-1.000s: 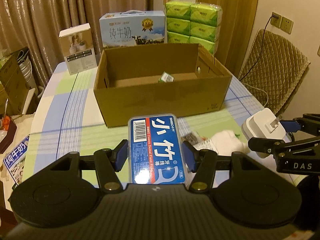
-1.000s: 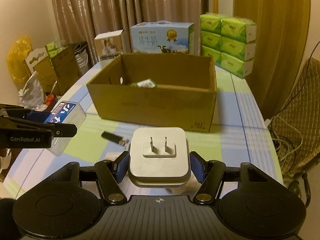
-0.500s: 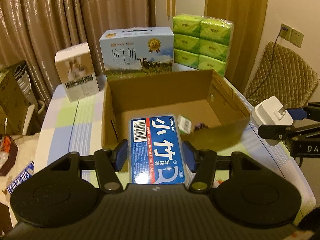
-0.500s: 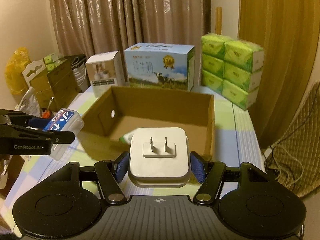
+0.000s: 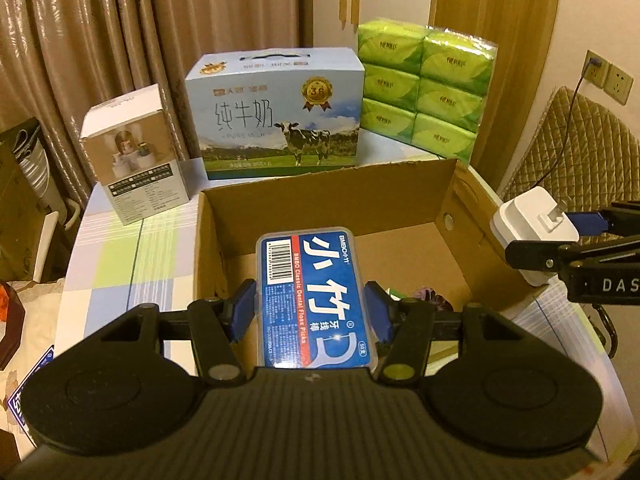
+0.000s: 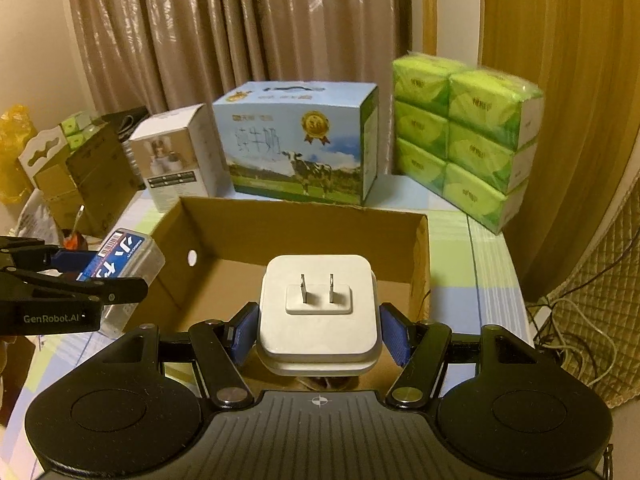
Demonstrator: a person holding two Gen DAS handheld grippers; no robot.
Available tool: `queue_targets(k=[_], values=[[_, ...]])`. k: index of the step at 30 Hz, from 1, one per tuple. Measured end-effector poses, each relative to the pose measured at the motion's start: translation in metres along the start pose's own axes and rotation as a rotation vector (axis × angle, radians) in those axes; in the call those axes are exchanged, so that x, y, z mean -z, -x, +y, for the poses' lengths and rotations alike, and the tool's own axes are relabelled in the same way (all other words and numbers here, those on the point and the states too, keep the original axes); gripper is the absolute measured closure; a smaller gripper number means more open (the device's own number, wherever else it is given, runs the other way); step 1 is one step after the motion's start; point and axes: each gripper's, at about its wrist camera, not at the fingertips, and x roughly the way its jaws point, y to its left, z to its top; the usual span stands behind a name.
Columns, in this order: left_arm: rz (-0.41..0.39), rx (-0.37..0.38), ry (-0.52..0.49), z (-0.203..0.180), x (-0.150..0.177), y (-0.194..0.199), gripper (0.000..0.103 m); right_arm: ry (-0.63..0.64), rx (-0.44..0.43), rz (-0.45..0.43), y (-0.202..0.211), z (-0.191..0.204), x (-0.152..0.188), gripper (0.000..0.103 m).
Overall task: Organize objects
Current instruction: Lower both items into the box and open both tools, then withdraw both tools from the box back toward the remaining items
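Note:
My left gripper (image 5: 310, 312) is shut on a blue dental floss box (image 5: 316, 300) and holds it above the front of the open cardboard box (image 5: 328, 204). My right gripper (image 6: 318, 330) is shut on a white plug adapter (image 6: 318, 312), prongs facing forward, above the cardboard box (image 6: 304, 228) near its right wall. The adapter also shows in the left wrist view (image 5: 532, 228), and the floss box in the right wrist view (image 6: 120, 264). A small dark purple item (image 5: 428, 294) lies on the box floor.
Behind the cardboard box stand a blue milk carton case (image 5: 276, 112), a stack of green tissue packs (image 5: 424, 84) and a small white product box (image 5: 136, 152). A quilted chair (image 5: 576, 148) is at the right. The checked tablecloth (image 5: 120, 264) lies around the box.
Both grippers have risen and moved forward over the cardboard box, each still holding its object. The box interior now lies right below them.

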Motion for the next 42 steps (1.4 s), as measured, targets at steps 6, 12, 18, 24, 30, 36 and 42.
queue_targets(k=[6,12,18,24,30,36,42], values=[[0.006,0.001,0.0,0.0,-0.006,-0.02,0.05,-0.021,0.001,0.014,-0.014,-0.007,-0.003,0.042],[-0.012,-0.004,0.02,0.004,-0.009,-0.036,0.041,-0.037,-0.002,0.024,-0.022,-0.011,-0.002,0.042],[-0.018,0.006,0.038,0.009,-0.002,-0.032,0.041,-0.043,0.002,0.036,-0.028,-0.014,0.002,0.042],[-0.028,0.011,0.044,0.011,-0.001,-0.025,0.041,-0.057,-0.003,0.018,-0.032,-0.012,-0.001,0.041],[-0.034,0.008,0.043,0.013,0.006,-0.016,0.039,-0.099,-0.046,-0.043,-0.026,-0.019,-0.002,0.009],[-0.041,0.003,0.073,0.011,0.026,0.006,0.036,-0.098,-0.053,-0.04,-0.003,-0.02,0.011,0.009],[-0.061,-0.022,0.09,0.005,0.05,0.044,0.03,-0.092,-0.041,-0.044,0.036,-0.015,0.036,0.008]])
